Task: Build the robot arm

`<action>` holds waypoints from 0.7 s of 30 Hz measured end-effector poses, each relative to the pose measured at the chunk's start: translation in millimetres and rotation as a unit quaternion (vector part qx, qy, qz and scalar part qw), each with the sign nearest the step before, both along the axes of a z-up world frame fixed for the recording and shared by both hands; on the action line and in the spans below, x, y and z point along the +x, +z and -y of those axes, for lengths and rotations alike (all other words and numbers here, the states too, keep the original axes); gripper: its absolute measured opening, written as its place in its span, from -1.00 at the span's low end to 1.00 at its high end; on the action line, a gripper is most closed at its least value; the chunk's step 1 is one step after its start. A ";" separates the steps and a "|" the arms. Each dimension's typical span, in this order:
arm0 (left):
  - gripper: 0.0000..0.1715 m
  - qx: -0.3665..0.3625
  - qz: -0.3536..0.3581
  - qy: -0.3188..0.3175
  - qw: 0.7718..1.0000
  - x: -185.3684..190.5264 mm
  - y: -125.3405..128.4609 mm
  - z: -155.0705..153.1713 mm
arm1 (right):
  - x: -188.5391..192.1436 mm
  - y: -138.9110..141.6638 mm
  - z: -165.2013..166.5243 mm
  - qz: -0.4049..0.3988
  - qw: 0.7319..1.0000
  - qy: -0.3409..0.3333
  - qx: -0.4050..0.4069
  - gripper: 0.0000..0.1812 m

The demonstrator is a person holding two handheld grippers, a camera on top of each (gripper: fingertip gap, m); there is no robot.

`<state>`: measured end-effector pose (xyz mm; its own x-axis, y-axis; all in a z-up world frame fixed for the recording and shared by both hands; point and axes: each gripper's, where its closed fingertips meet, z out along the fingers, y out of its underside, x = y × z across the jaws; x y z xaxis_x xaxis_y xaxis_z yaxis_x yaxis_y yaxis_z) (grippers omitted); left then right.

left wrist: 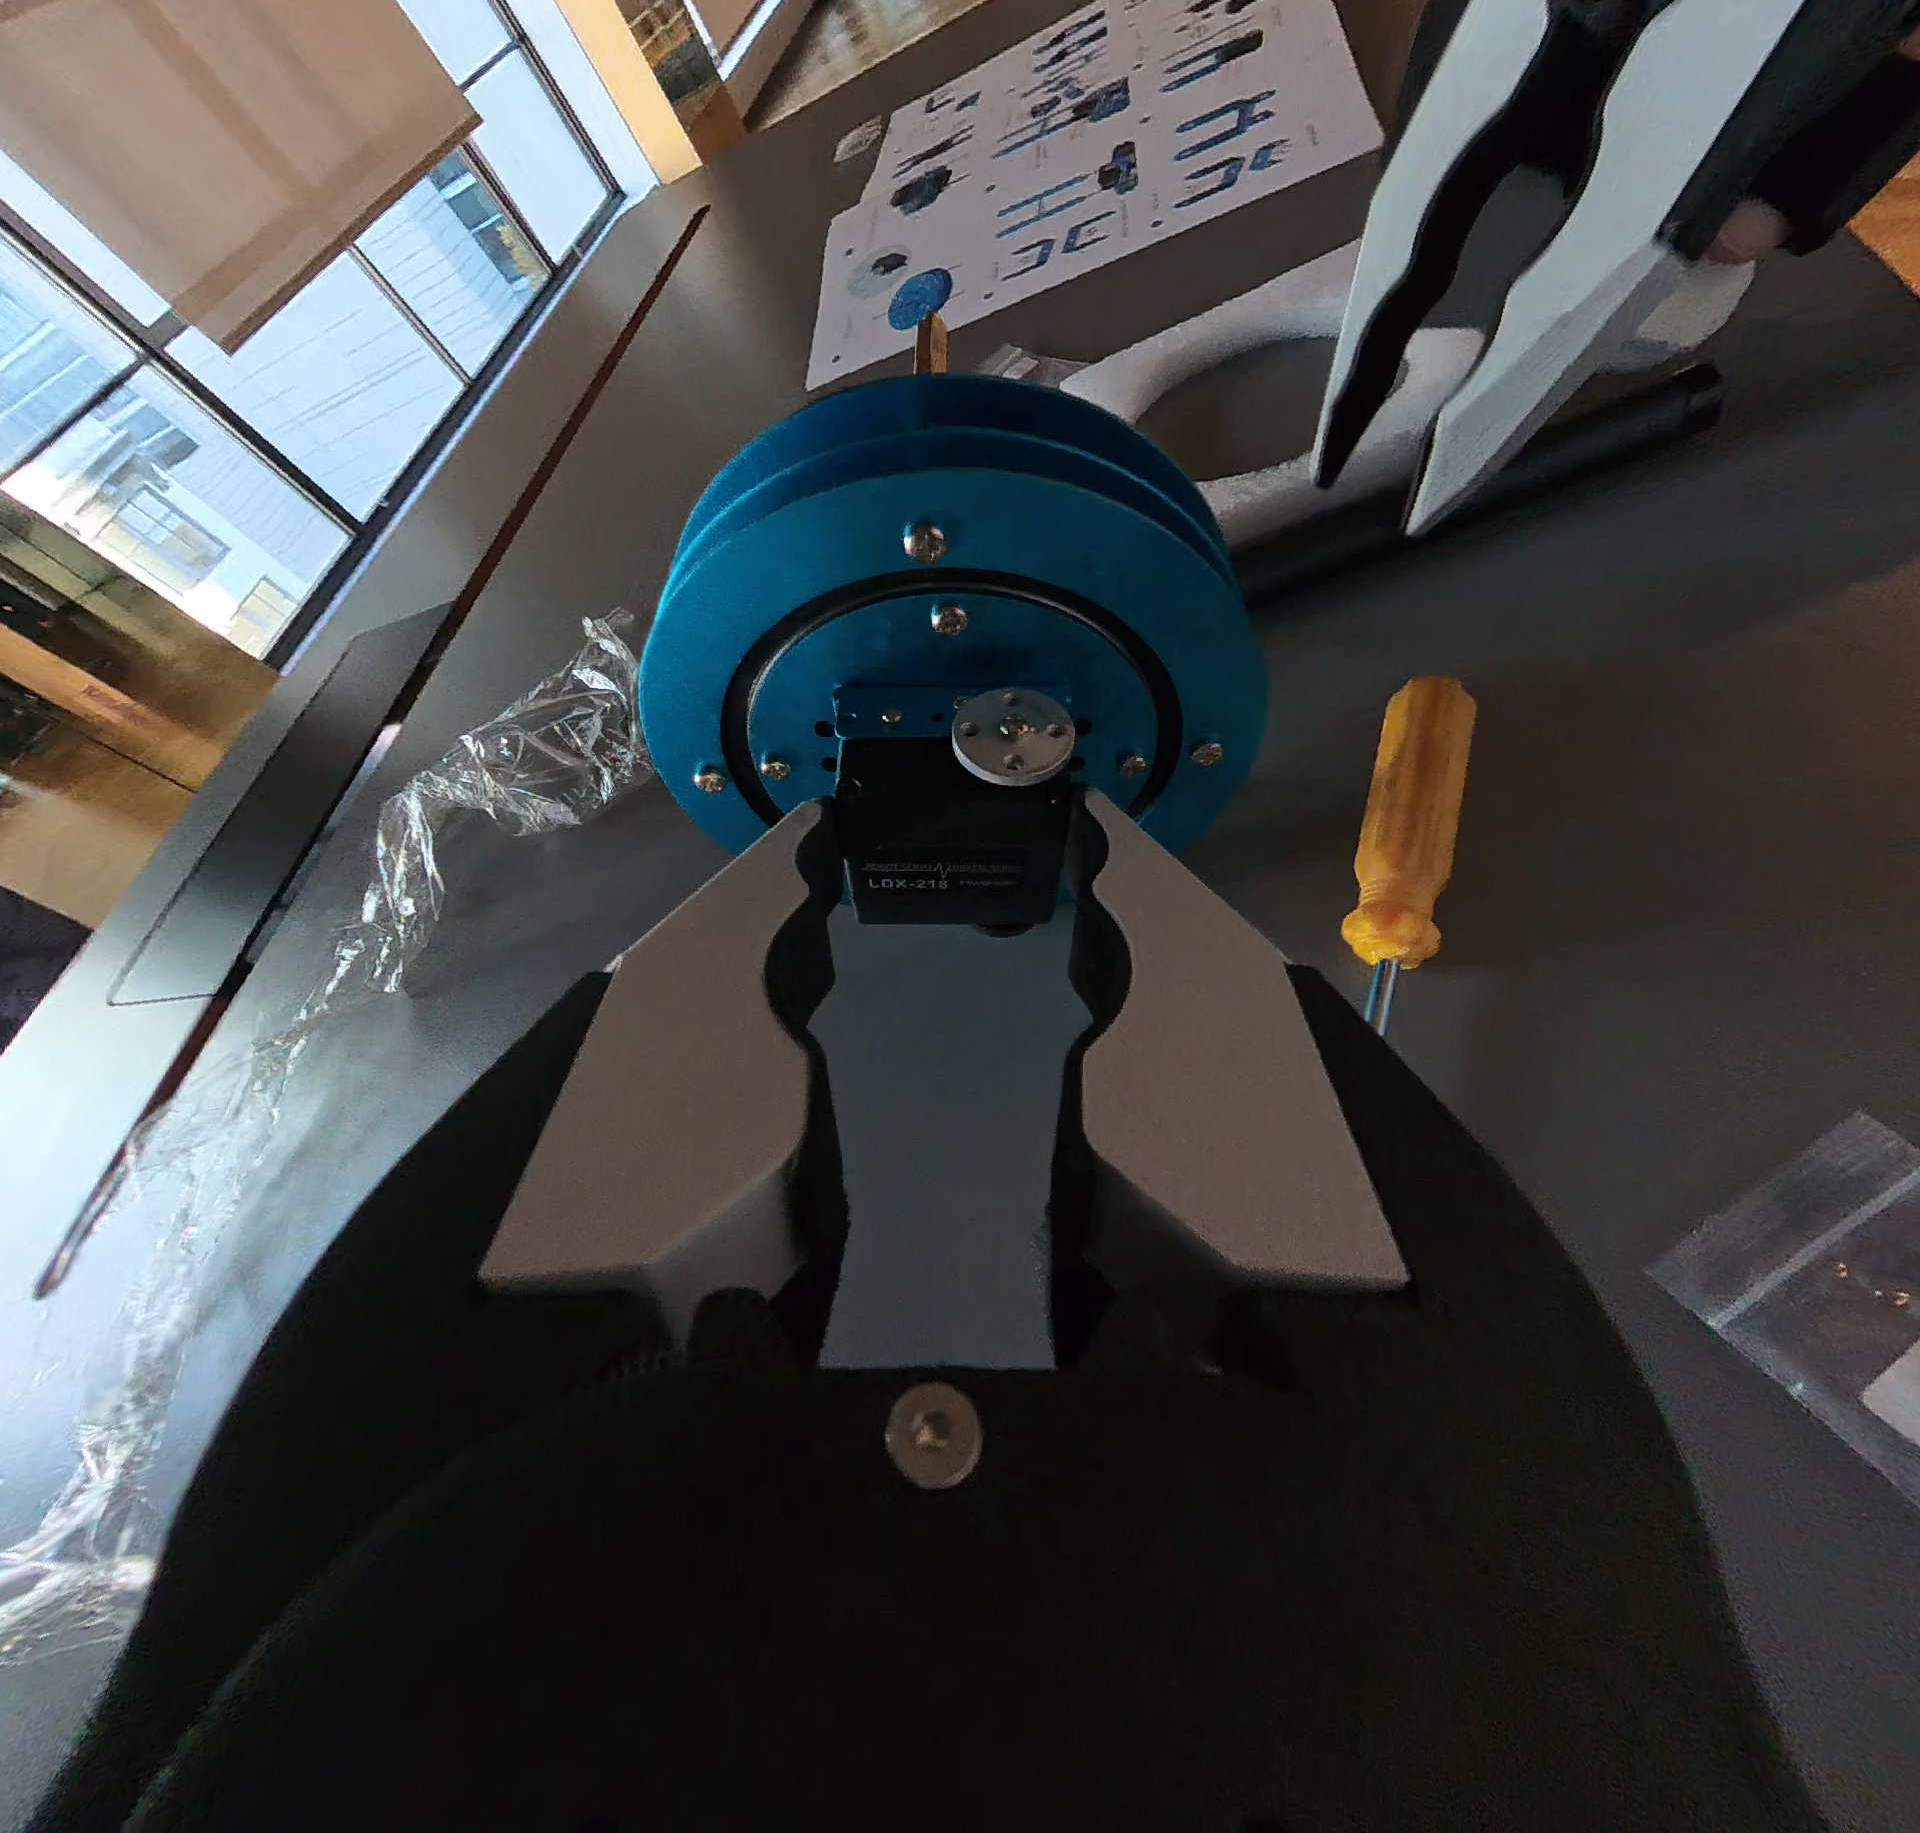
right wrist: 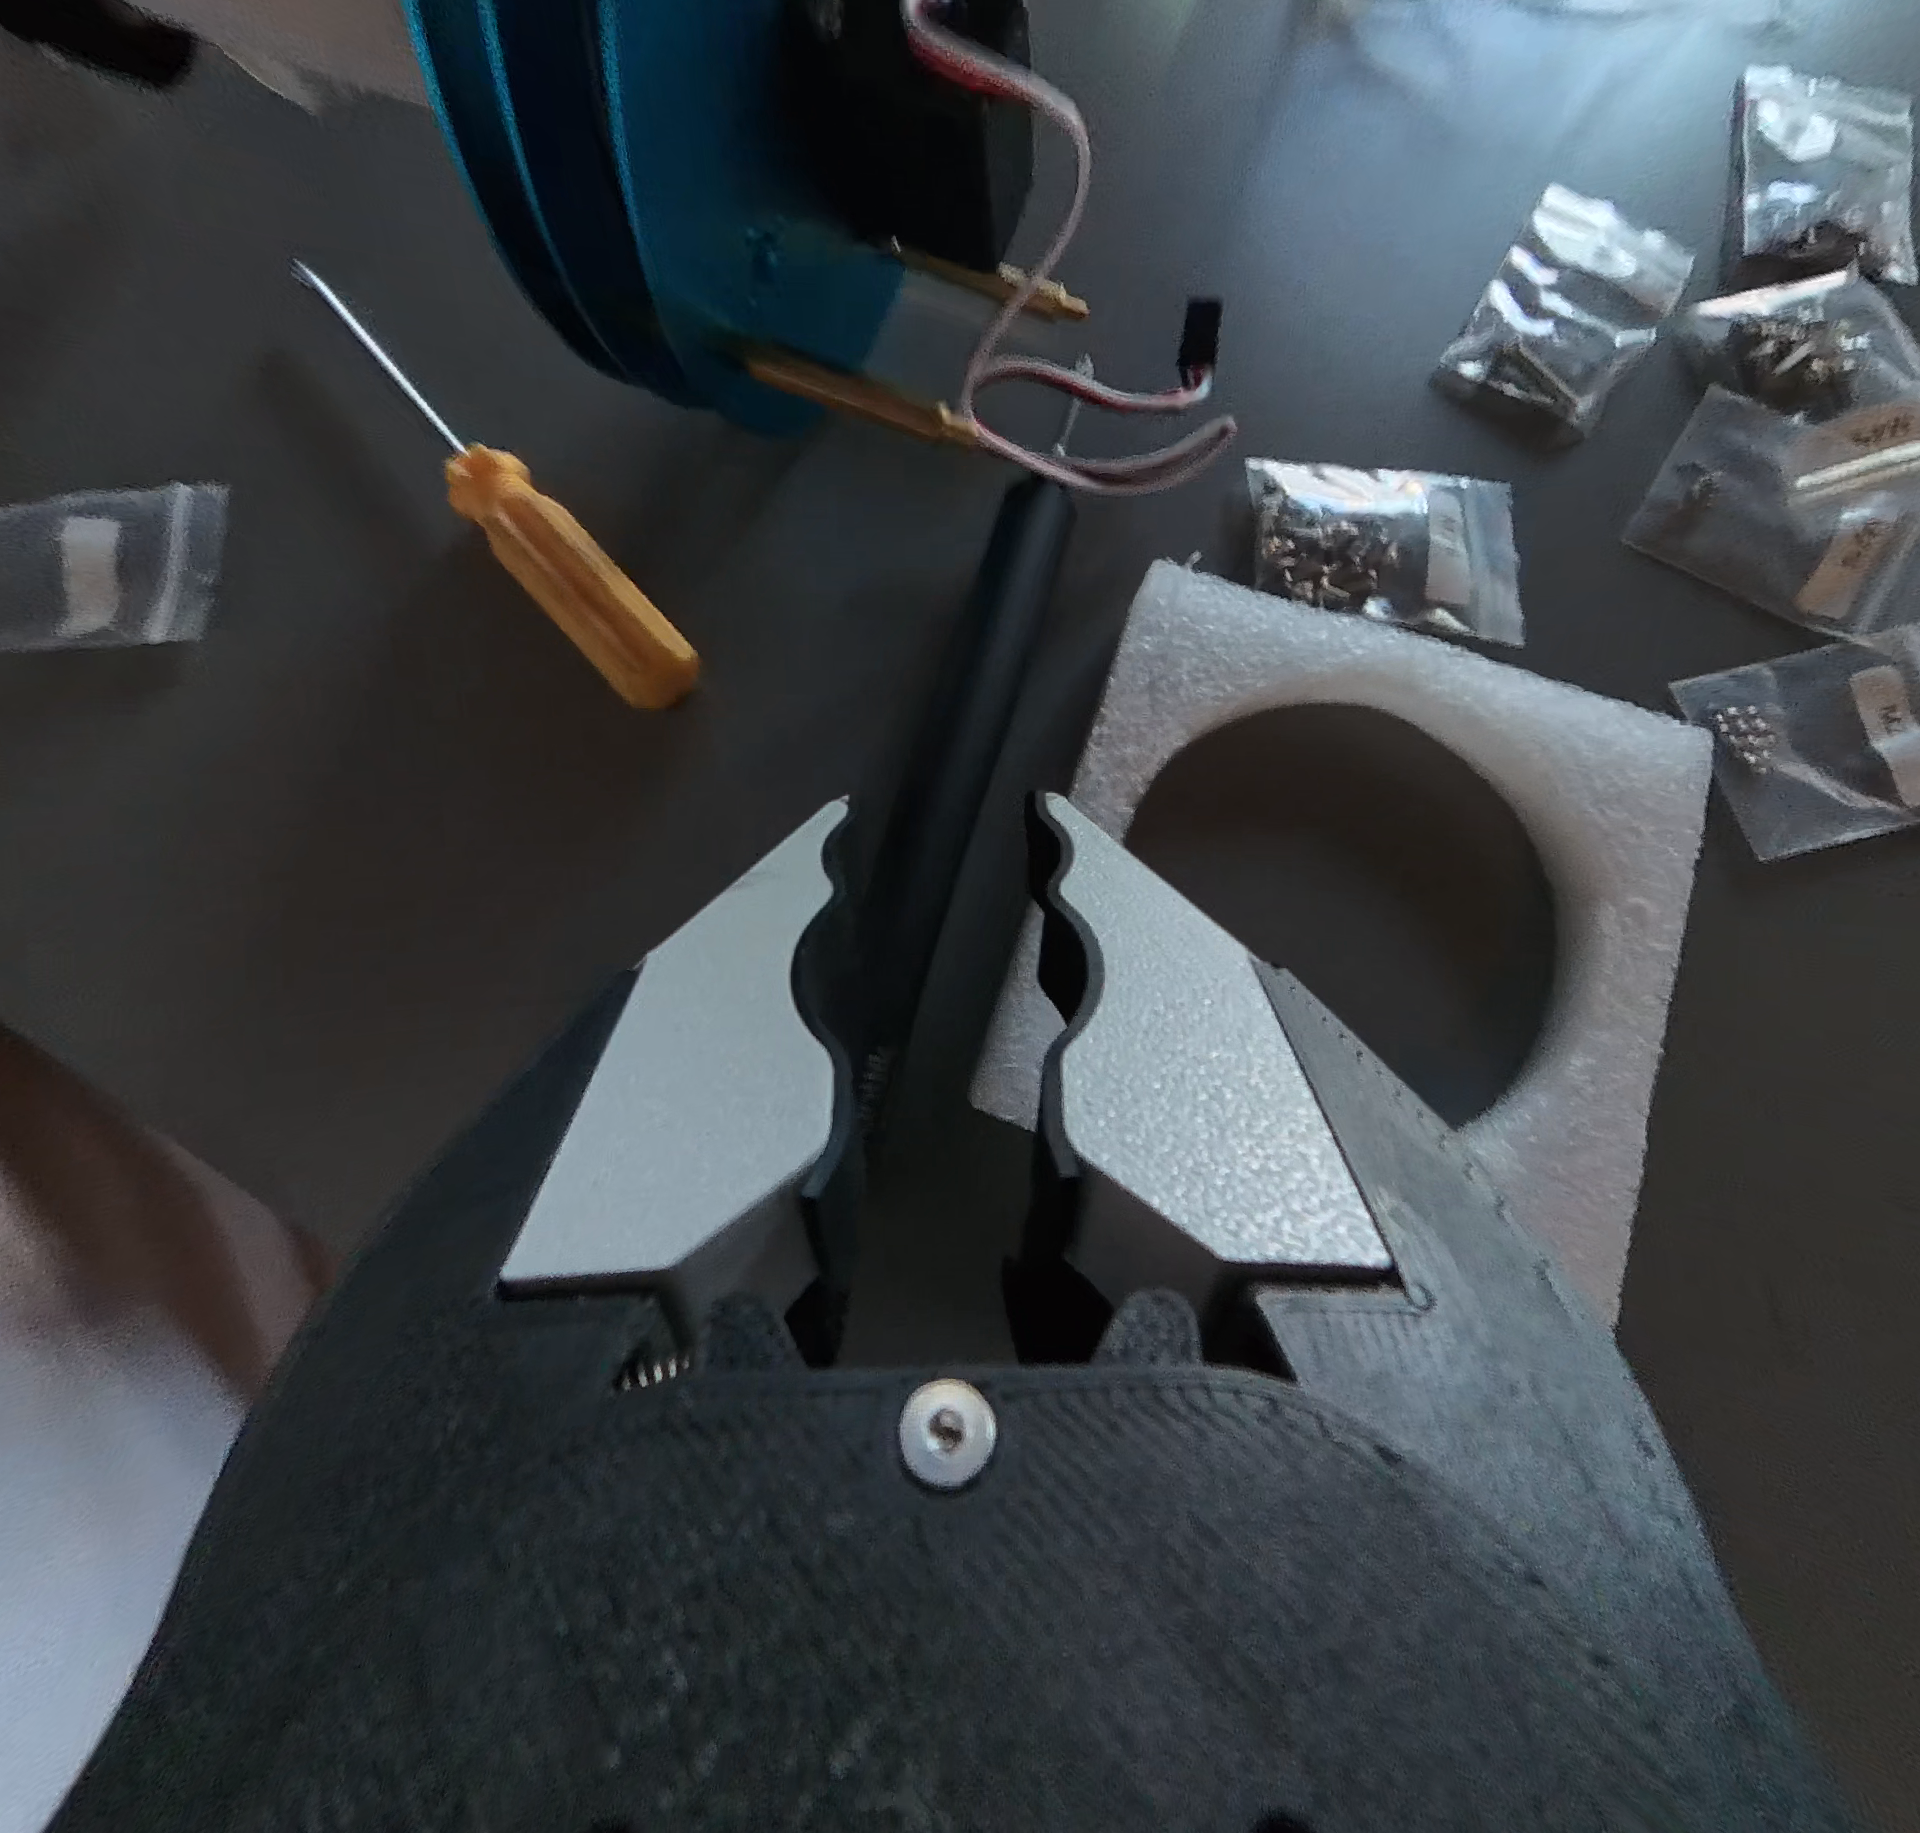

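Observation:
My left gripper (left wrist: 954, 817) is shut on a black servo (left wrist: 951, 853) mounted in a blue round turntable base (left wrist: 1195, 640), holding it on edge above the dark table. The base also shows in the right wrist view (right wrist: 623, 173), with brass standoffs (right wrist: 852, 396) and a loose servo cable (right wrist: 1091, 401). My right gripper (right wrist: 940, 807) is open and straddles a black-handled tool (right wrist: 997, 640) that lies on the table; the left finger is against it and the right finger stands apart. The right gripper also shows in the left wrist view (left wrist: 1382, 500), beyond the base.
A yellow-handled screwdriver (right wrist: 571, 578) lies left of the black tool. A white foam block with a round hole (right wrist: 1621, 775) lies to its right. Several small bags of screws (right wrist: 1382, 547) lie beyond. A printed sheet (left wrist: 1091, 152) and crumpled clear wrap (left wrist: 499, 755) are on the table. My right tips are roughly 7 cm from the yellow-handled screwdriver (right wrist: 571, 578). My left wrist view (left wrist: 1412, 774) looks at it from another angle.

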<state>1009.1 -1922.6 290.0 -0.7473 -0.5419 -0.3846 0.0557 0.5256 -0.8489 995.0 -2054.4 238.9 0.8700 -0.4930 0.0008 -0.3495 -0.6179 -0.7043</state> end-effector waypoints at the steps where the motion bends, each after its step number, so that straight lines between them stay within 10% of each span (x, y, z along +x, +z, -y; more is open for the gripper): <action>1: -0.52 -0.009 -0.008 0.000 1.000 1.5 0.2 -0.2 | 0.5 -6.9 3.1 -0.005 1.000 0.000 -0.023 -0.63; 15: -0.52 -0.006 -0.002 -0.013 1.000 -0.1 -0.6 -0.4 | -12.2 -9.7 -4.0 -0.133 0.990 0.039 -0.004 -0.78; 21: -0.52 -0.019 -0.012 -0.023 0.999 1.0 -0.4 -1.9 | -4.2 44.4 -25.5 0.011 0.960 0.279 0.012 -0.49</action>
